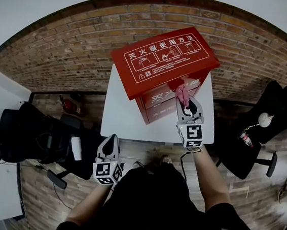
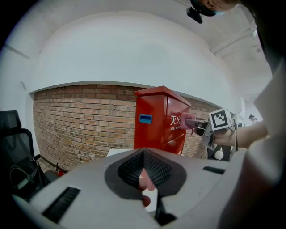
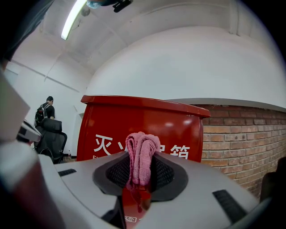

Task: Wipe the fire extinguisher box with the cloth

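The red fire extinguisher box point(image 1: 165, 58) stands at the back of the white table point(image 1: 121, 112), close to the brick wall point(image 1: 64, 47). There is bare tabletop to its left and front. The right gripper point(image 1: 186, 103) is clamped on a bunched pink cloth point(image 1: 182, 93), held against the box's front just under the overhanging lid. I'd judge wiping is under way, with the sides and top still to do. The left gripper point(image 1: 111, 142) hangs low, jaws together, empty.

Office-like room: low brick wall point(image 2: 80, 118), black swivel chair point(image 1: 247, 148), white table point(image 1: 119, 112).
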`<state>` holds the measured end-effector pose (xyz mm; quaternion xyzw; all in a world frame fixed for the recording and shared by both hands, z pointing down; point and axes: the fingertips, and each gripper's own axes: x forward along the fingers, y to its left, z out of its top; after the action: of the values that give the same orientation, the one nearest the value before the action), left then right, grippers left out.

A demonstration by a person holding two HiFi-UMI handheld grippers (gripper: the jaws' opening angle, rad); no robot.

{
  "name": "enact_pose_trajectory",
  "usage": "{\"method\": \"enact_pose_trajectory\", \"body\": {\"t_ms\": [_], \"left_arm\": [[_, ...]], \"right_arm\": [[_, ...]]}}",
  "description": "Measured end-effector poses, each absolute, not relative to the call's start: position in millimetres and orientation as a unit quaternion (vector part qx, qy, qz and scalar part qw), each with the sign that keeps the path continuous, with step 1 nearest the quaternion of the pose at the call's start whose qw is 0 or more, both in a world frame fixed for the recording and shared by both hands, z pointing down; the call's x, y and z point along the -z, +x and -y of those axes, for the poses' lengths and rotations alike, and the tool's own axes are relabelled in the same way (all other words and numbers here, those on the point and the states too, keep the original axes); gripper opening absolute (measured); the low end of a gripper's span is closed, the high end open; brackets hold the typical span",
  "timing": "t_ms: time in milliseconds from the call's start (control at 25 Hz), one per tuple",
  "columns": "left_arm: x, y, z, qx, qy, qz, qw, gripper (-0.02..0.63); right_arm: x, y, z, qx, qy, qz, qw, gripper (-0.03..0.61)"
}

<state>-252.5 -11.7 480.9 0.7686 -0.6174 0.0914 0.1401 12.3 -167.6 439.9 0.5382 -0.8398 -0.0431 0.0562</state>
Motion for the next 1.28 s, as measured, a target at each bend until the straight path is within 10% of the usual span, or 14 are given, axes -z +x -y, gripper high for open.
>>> {"method": "enact_pose_trajectory", "body": {"t_ms": [1280], "left_arm": [[-483, -322, 4, -0.068, 0.803, 0.574, 0.142, 0.028]], "right_arm": [[-433, -104, 115, 0.039, 0.543, 0.836, 0.066, 0.11]]}}
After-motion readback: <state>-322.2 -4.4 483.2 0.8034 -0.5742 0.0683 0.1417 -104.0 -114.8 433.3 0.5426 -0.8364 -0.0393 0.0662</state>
